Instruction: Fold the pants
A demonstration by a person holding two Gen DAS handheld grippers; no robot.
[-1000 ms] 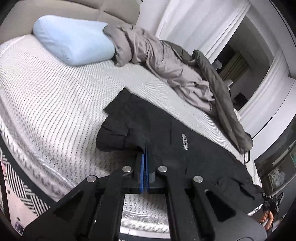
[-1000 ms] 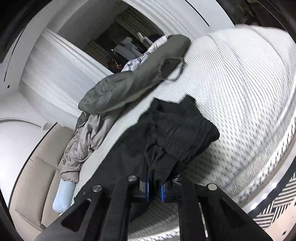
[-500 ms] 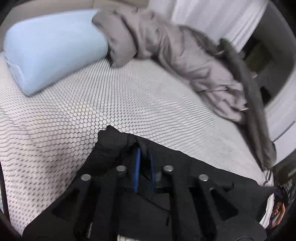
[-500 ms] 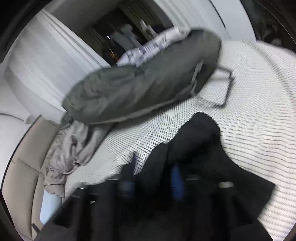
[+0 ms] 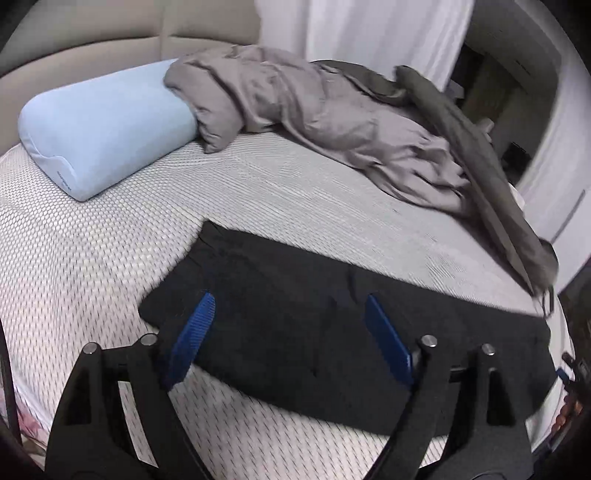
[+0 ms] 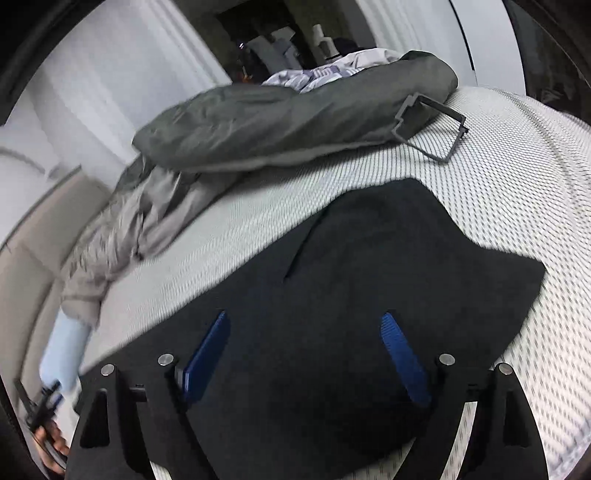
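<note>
In the left wrist view, a bed (image 5: 110, 258) covered by a white mesh-patterned sheet fills most of the picture, and a beige padded headboard (image 5: 129, 33) with white curtains (image 5: 369, 29) is seen behind it. A light blue pillow (image 5: 103, 125) lies at the far left of the bed, and a crumpled grey blanket (image 5: 314, 110) is touching its right end; a darker grey-green cover (image 5: 480, 162) is stretched along the right edge of the bed. The black pants (image 5: 295, 314) are laid flat across the near part of the mattress as a long band, well apart from the pillow. The left tongs (image 5: 291, 332) are held wide apart above the pants, with the blue pads (image 5: 194, 328) gripping nothing. In the right wrist view, the same bed (image 6: 517, 184) is seen from the other end, with white walls and a dark doorway behind. The grey-green cover (image 6: 295, 118) lies across the far side, and a grey strap loop (image 6: 432, 129) hangs from it onto the sheet. The grey blanket (image 6: 122, 236) and a small part of the pillow (image 6: 62, 354) are seen at the left. The broad end of the pants (image 6: 388, 266) lies under the right tongs (image 6: 306, 350), which are also spread apart and empty. Only this view shows the strap loop and a hand (image 6: 51, 443) at the lower left edge; the whole pillow and the headboard are shown clearly only by the left view.
</note>
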